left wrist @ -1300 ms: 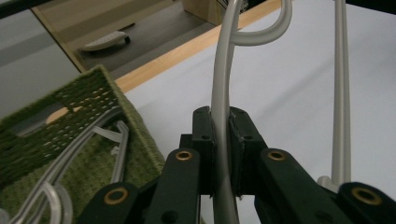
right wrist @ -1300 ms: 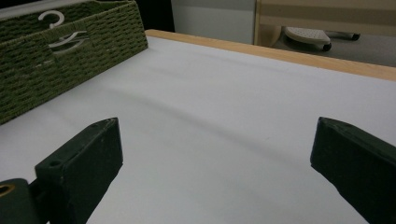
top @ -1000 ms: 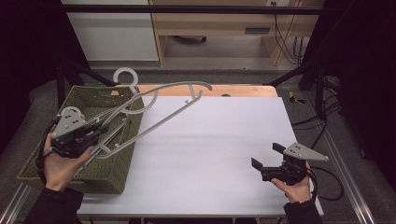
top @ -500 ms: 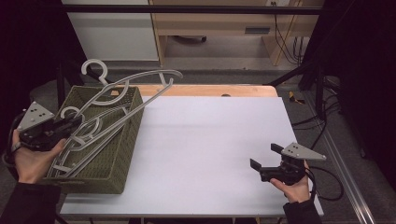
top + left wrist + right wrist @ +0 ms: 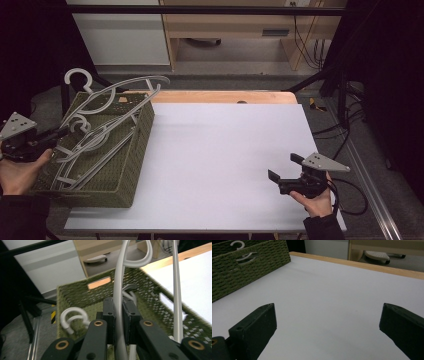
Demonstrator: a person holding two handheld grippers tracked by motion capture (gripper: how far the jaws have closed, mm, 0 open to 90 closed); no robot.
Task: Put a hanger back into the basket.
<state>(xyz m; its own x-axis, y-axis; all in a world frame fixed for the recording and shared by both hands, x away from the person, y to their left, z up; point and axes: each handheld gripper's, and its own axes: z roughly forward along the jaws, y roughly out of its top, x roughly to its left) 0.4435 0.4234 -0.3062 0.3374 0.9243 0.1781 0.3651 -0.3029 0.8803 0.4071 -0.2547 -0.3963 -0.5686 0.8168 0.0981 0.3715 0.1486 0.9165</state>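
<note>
Left hand-held gripper (image 5: 117, 315) is clamped tight on a white plastic hanger (image 5: 118, 285), jaws pinching the rod w/ no gap either side. From the high view that hand-held gripper (image 5: 60, 134) sits at the far left edge of the counter (image 5: 225, 150), just outside the green woven basket (image 5: 127, 165), held by the left hand (image 5: 17, 172) w/ forearm coming up from the bottom corner. Hanger (image 5: 117, 92) is lifted at a tilt, its hook poking up past the basket's back-left corner; more hangers (image 5: 85, 150) lie inside the basket. Basket sits on the counter's left side, overhanging the edge a bit.

Right hand-held gripper (image 5: 281, 168) has its jaws wide apart, nothing btwn them, resting low near the counter's front-right corner, well apart from the basket. Right hand (image 5: 315, 197) grips it from behind, jaws pointing left.
</note>
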